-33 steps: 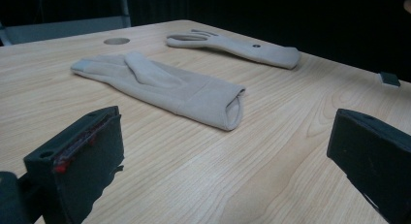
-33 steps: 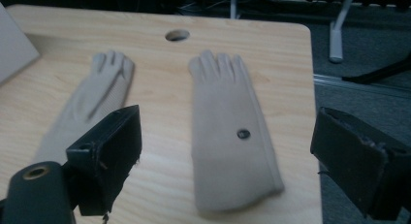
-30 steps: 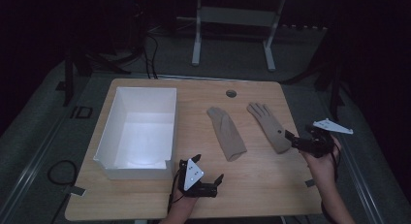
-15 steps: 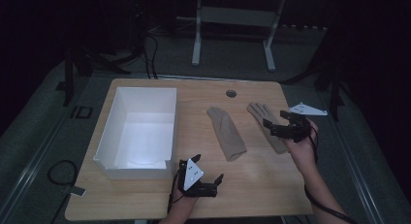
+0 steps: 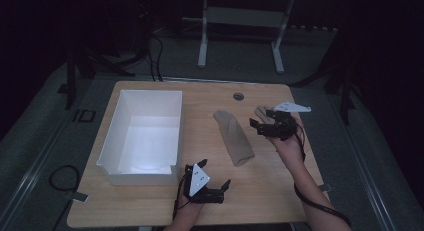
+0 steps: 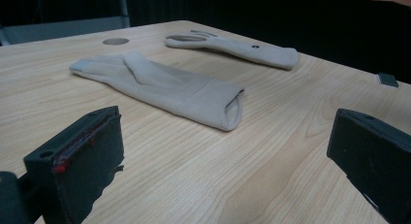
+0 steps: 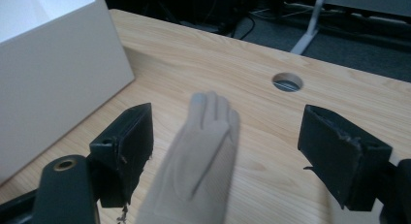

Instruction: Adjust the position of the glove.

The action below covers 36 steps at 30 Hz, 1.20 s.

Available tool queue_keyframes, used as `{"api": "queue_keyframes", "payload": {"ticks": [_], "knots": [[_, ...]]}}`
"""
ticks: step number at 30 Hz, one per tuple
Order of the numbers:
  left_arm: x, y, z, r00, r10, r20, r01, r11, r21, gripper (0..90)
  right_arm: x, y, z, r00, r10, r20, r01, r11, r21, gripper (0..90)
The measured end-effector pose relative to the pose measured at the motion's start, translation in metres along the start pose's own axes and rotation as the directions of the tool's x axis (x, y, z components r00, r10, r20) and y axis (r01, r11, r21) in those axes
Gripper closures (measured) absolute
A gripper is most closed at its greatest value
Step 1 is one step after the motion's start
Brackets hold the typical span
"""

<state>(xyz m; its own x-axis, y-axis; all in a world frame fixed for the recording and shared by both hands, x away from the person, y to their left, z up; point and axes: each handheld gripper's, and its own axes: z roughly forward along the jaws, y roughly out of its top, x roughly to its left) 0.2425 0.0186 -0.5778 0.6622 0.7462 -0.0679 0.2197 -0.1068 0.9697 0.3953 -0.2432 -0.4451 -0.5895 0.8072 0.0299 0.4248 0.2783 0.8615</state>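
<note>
Two beige gloves lie on the wooden table. The middle glove (image 5: 234, 138) (image 6: 160, 86) lies flat with its cuff toward me. The right glove (image 5: 260, 111) (image 6: 232, 45) (image 7: 194, 161) lies partly under my right gripper (image 5: 261, 118) (image 7: 225, 136). That gripper hovers over it, its jaws just closed a little but still wide, with the glove's fingers between them and untouched by the pads. My left gripper (image 5: 215, 172) (image 6: 223, 151) rests near the front edge, open and holding nothing, aimed at the middle glove's cuff.
A white open box (image 5: 120, 166) (image 7: 53, 73) stands on the left half of the table. A round cable hole (image 5: 238, 96) (image 7: 287, 82) sits near the far edge. A small grey tab (image 6: 387, 79) lies at the right edge. Bare wood separates box and gloves.
My right gripper has moved from the table's right edge leftward and farther in, ending over the right glove. The left gripper and both gloves have stayed put.
</note>
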Motion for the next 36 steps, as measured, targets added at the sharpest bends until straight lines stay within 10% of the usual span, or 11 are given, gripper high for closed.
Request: {"api": "queue_keyframes", "payload": {"ticks": [20, 36], "knots": [[0.000, 0.000, 0.001, 1.0000, 0.001, -0.003, -0.001, 1.0000, -0.001, 0.2, 0.018, -0.016, 0.058, 0.9994, -0.007, -0.034, 0.010, 0.995, 0.094, 22.6], [0.000, 0.000, 0.000, 1.0000, -0.002, 0.005, 0.002, 1.0000, -0.002, 0.2, 0.012, -0.047, 0.103, 0.9997, 0.020, 0.016, -0.023, 0.980, 0.198, 43.6]]}}
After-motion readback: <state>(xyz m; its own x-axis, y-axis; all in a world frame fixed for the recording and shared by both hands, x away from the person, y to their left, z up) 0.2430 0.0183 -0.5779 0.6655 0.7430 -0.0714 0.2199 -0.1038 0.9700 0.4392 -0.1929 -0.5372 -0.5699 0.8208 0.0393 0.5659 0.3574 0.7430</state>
